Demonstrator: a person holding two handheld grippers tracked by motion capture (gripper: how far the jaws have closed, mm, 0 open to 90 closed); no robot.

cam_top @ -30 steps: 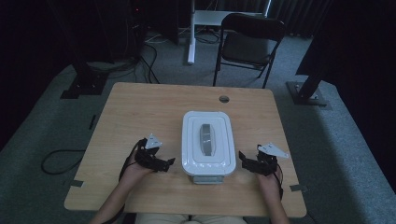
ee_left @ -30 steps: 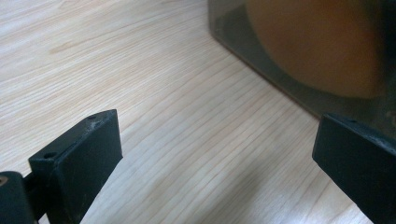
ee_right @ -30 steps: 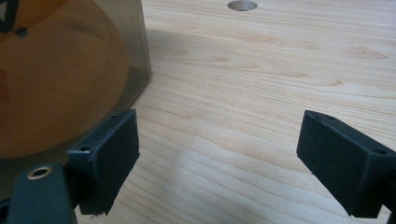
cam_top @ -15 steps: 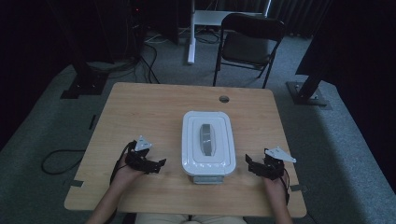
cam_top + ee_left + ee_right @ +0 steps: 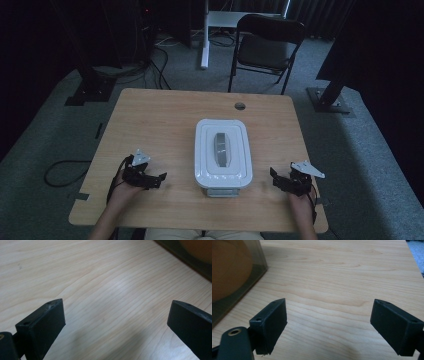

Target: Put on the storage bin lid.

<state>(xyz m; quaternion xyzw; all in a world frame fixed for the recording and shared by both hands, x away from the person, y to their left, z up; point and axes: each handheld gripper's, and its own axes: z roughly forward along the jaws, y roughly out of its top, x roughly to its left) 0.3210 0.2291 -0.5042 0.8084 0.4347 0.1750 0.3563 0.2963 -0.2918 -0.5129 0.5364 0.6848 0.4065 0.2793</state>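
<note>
A dim room with grey carpet, a folding chair (image 5: 267,47) beyond the far edge, and a light wooden table (image 5: 165,120) in the middle. On it, near the person's side and roughly centred, stands a white lidded container (image 5: 222,155) with a grey handle (image 5: 221,148) set into its lid; the lid sits on, apparently closed. The left gripper (image 5: 150,179) rests low over the table well to the container's left, its jaws spread wide with only bare wood grain between them in the left gripper view. The right gripper (image 5: 280,181) sits just off the container's right side, jaws likewise spread and holding nothing; the right gripper view catches a translucent wall of the container (image 5: 235,277) with something orange behind it. Neither claw touches the container. As I judge it, the work on the box has not begun here: both claws flank it apart, and any lifting or opening is left to do
</note>
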